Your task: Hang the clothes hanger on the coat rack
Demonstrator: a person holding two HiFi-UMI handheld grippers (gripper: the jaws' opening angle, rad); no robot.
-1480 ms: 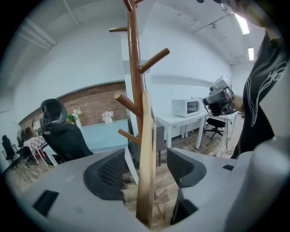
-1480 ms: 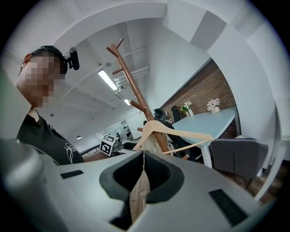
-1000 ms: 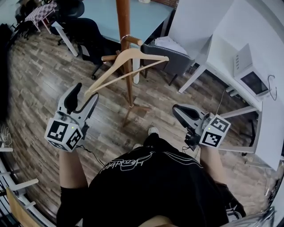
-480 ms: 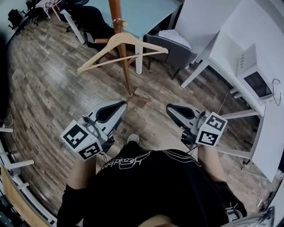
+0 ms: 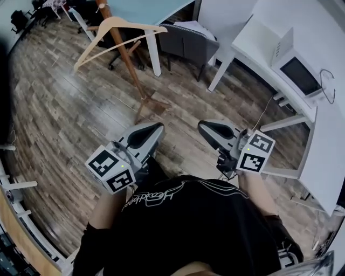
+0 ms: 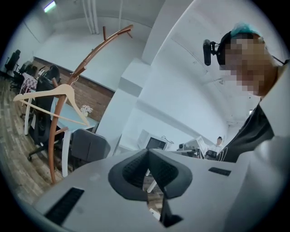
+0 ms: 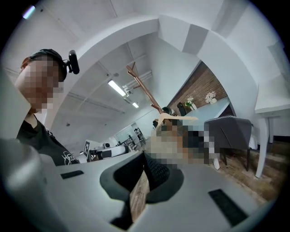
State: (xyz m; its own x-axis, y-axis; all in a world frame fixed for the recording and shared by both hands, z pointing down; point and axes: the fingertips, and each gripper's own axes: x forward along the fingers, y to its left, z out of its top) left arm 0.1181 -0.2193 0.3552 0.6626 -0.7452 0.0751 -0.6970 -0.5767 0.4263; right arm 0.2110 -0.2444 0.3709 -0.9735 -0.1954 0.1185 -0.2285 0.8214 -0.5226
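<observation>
A light wooden clothes hanger (image 5: 116, 24) hangs by its hook from a peg of the brown wooden coat rack (image 5: 126, 59) at the top left of the head view. It also shows in the left gripper view, where the hanger (image 6: 54, 97) hangs on the rack (image 6: 56, 136). In the right gripper view the hanger (image 7: 174, 118) is partly covered by a mosaic patch. Both grippers are held close to the person's body, far from the rack. My left gripper (image 5: 153, 129) is shut and empty (image 6: 147, 152). My right gripper (image 5: 205, 128) is also shut with nothing in it (image 7: 144, 156).
A grey armchair (image 5: 186, 43) stands beside the rack, in front of a pale blue table (image 5: 145, 8). A white desk (image 5: 259, 38) with a boxy screen (image 5: 296, 70) runs along the right. Black office chairs stand at the far left, and wooden floor lies between me and the rack.
Both grippers have drawn back from the rack toward the person's body. The left jaws went from open to shut. The hanger stays on the rack, now farther away.
</observation>
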